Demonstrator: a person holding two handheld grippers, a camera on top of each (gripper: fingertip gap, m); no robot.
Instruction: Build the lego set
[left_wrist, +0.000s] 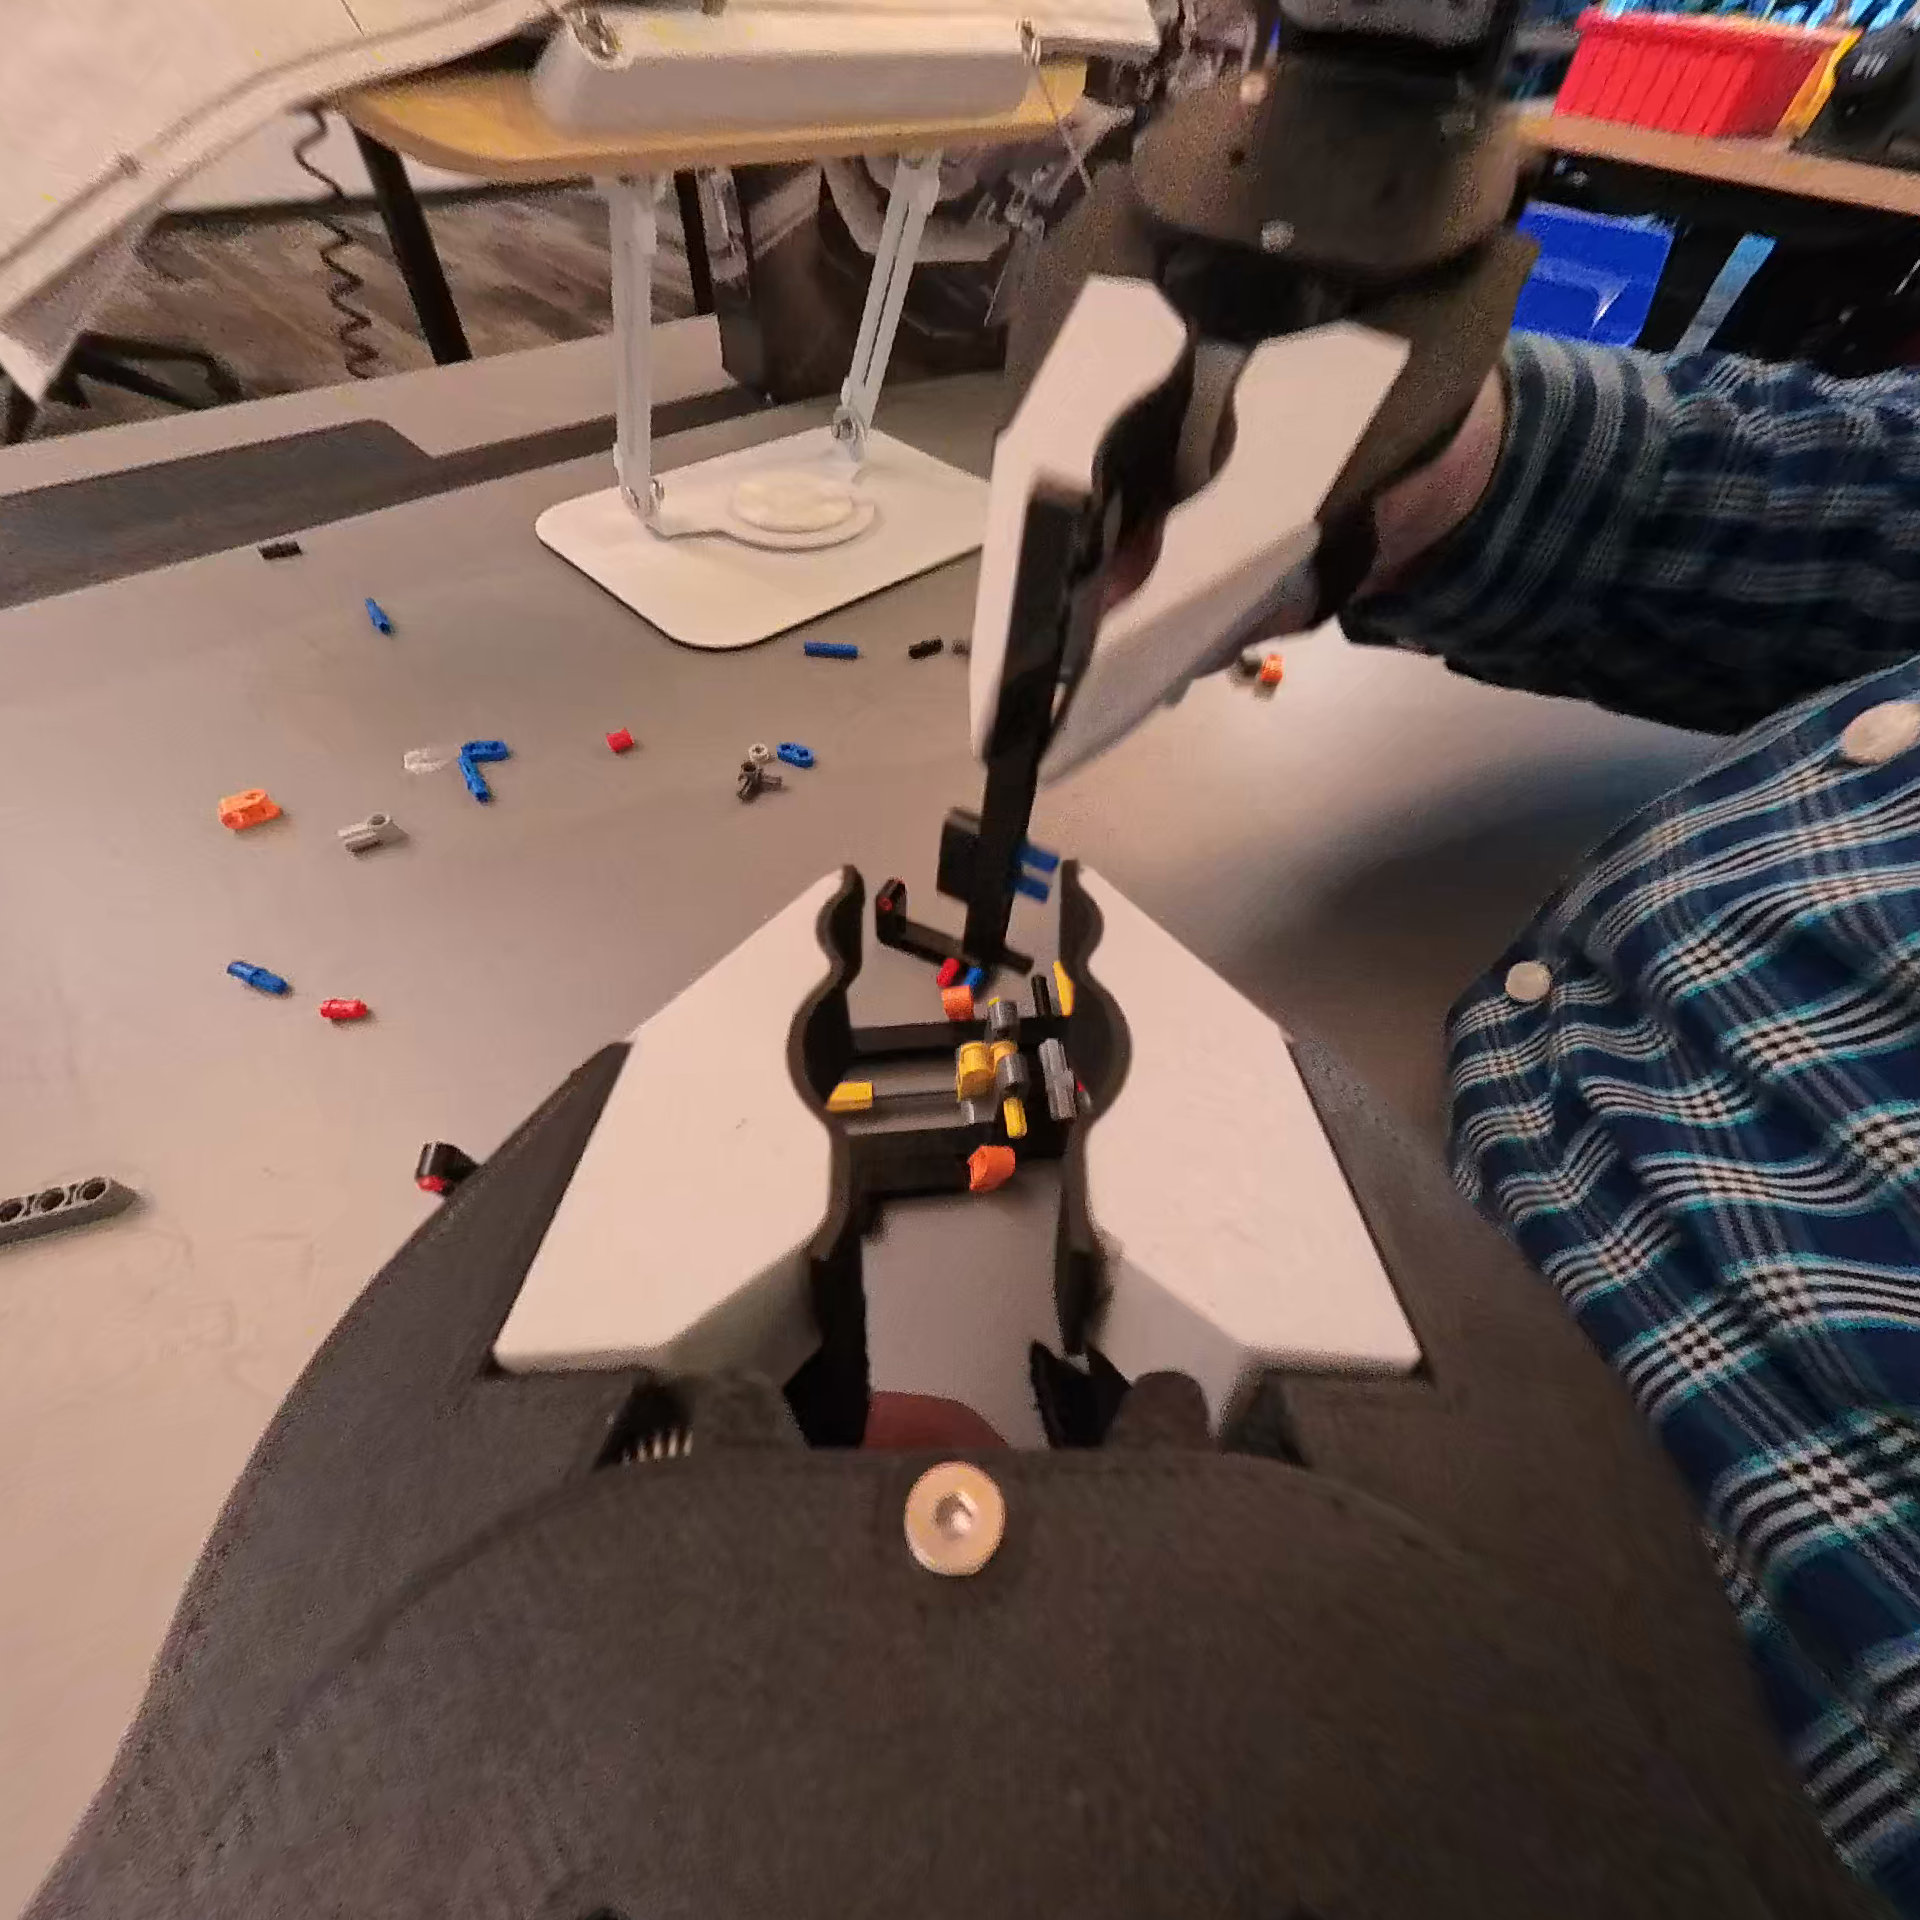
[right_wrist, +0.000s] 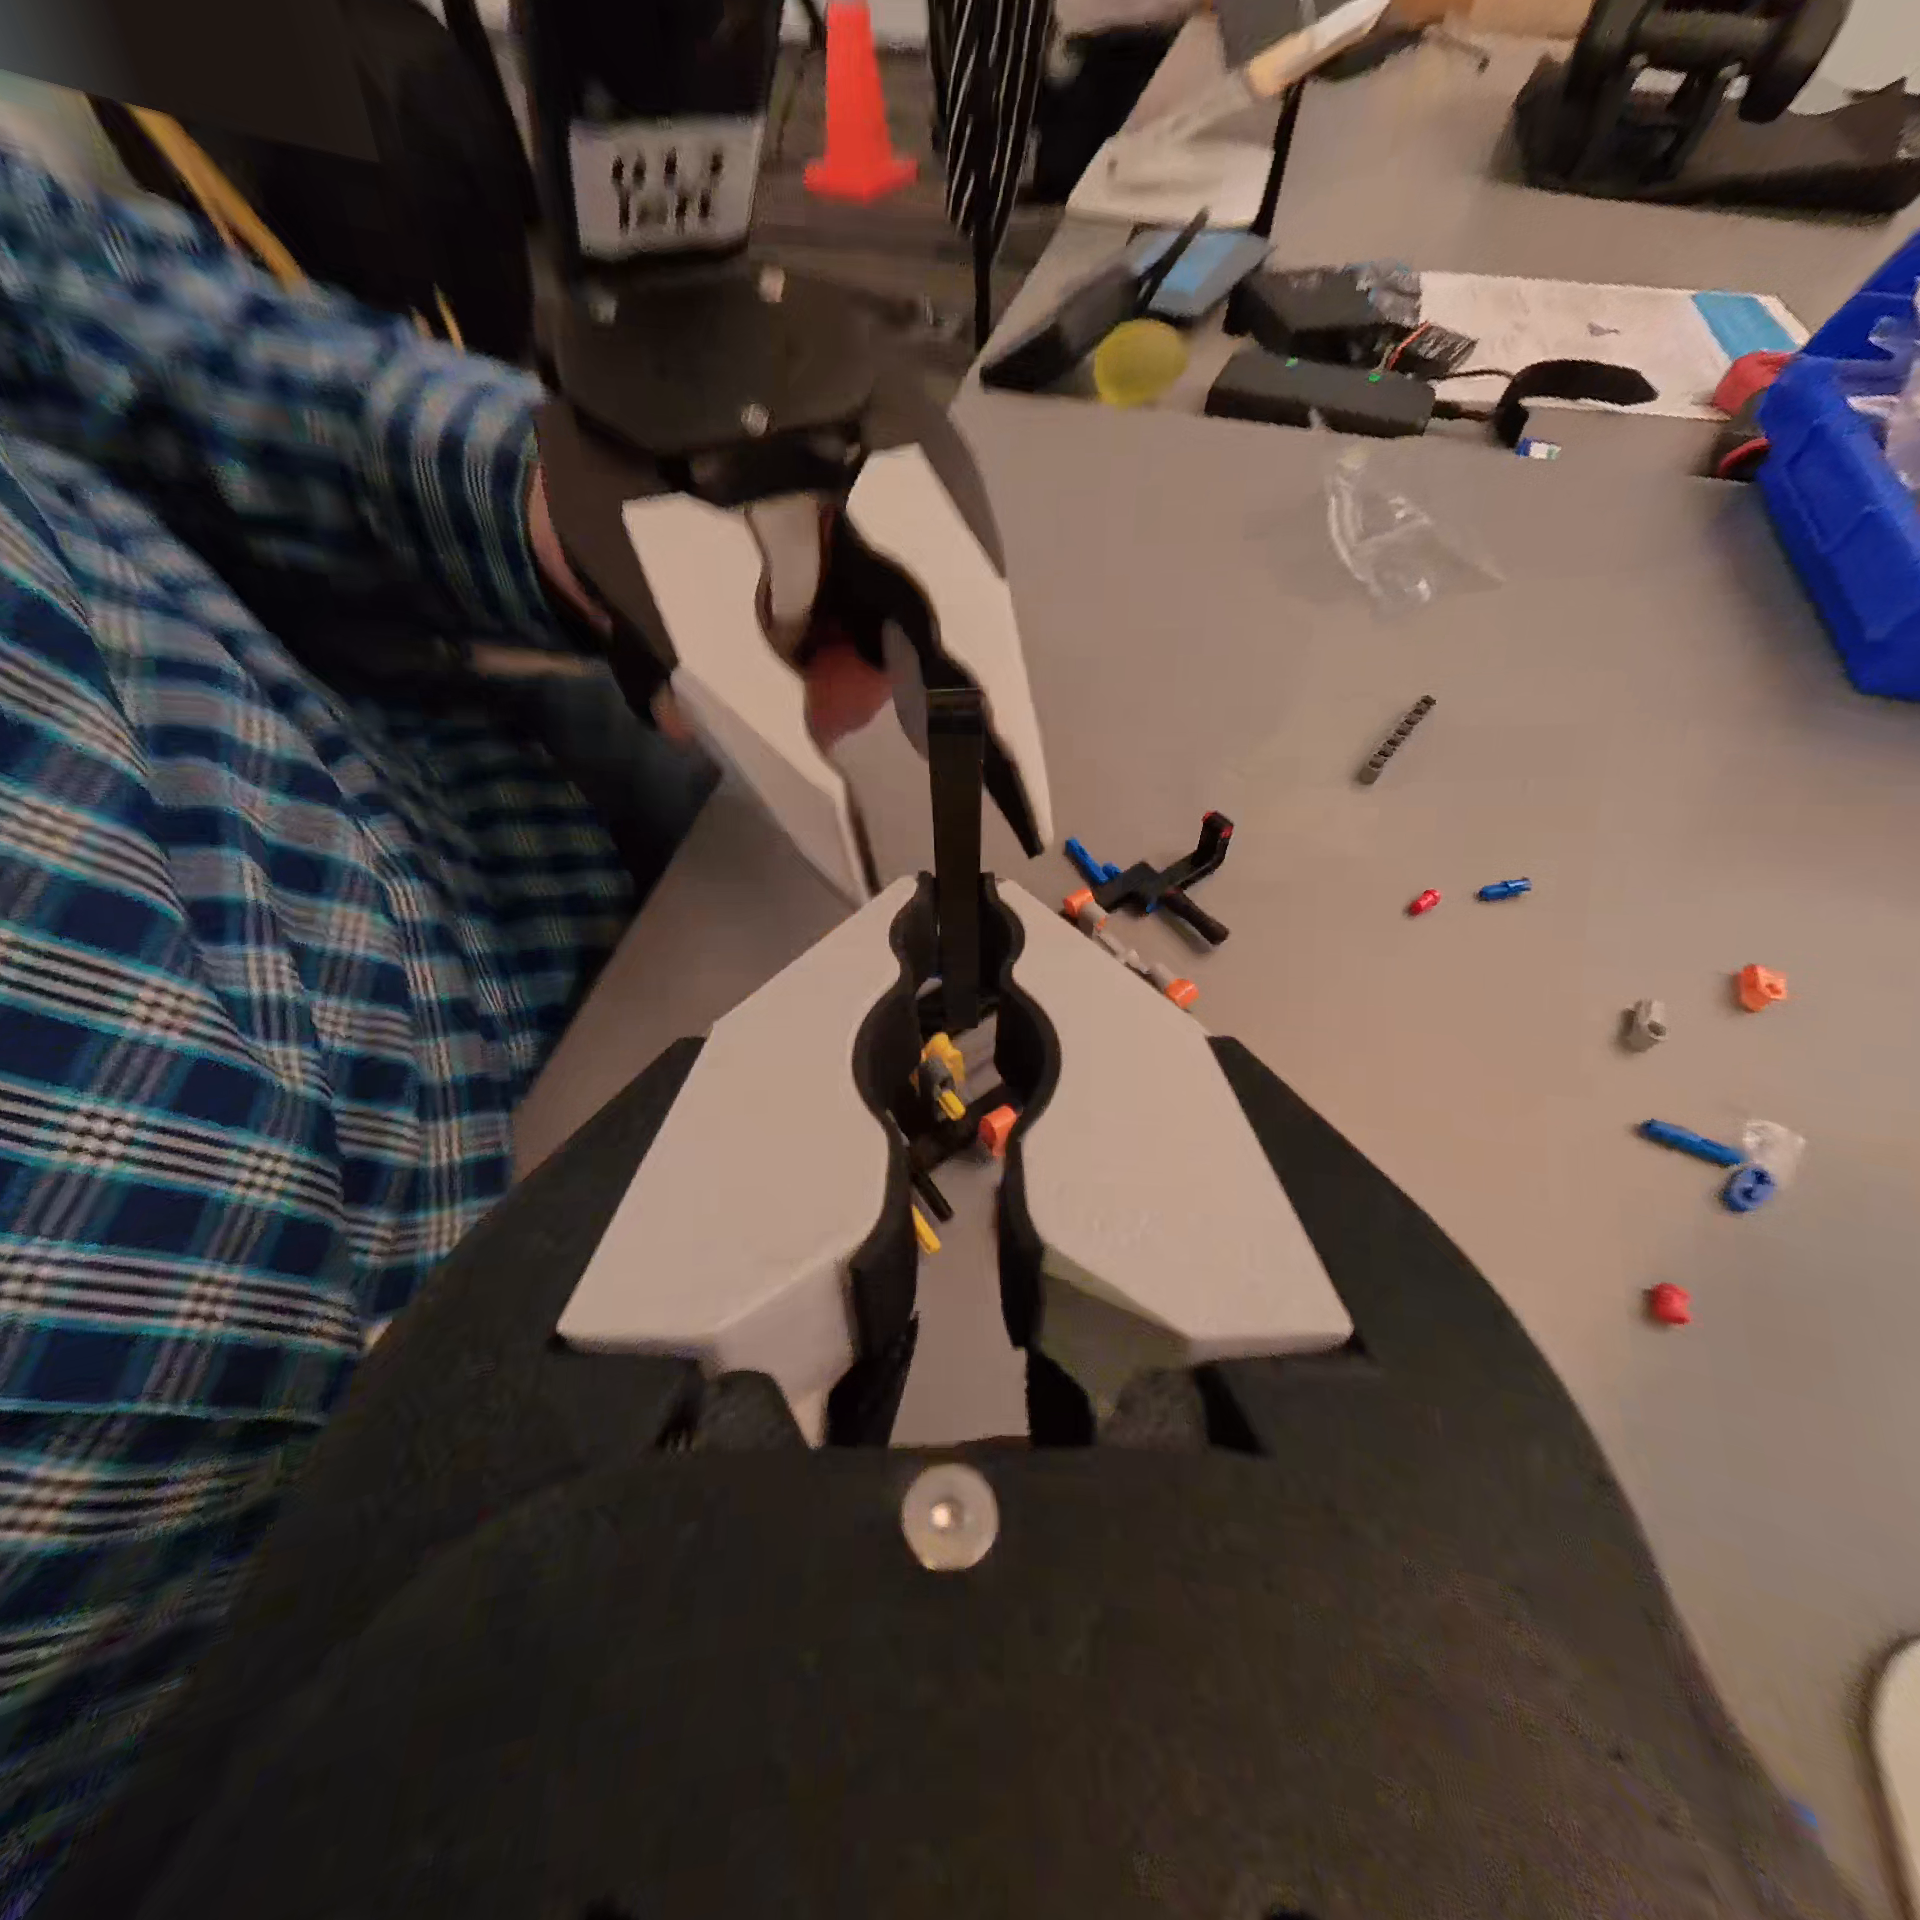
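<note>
Roughly mid-build: left gripper (left_wrist: 961, 1039) clamps the black chassis (left_wrist: 914, 1101), right gripper (right_wrist: 951, 935) grips a long black beam (right_wrist: 951, 852), many loose pins (left_wrist: 343, 1008) unused.

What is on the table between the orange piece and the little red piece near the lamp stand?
In the left wrist view, between the orange piece and the red piece lie a grey connector, a clear piece and a blue L-shaped piece.

You have two grippers, one lamp (left_wrist: 769, 551), one orange cone (right_wrist: 857, 114), one grey beam (right_wrist: 1397, 740) and two blue bins.
</note>
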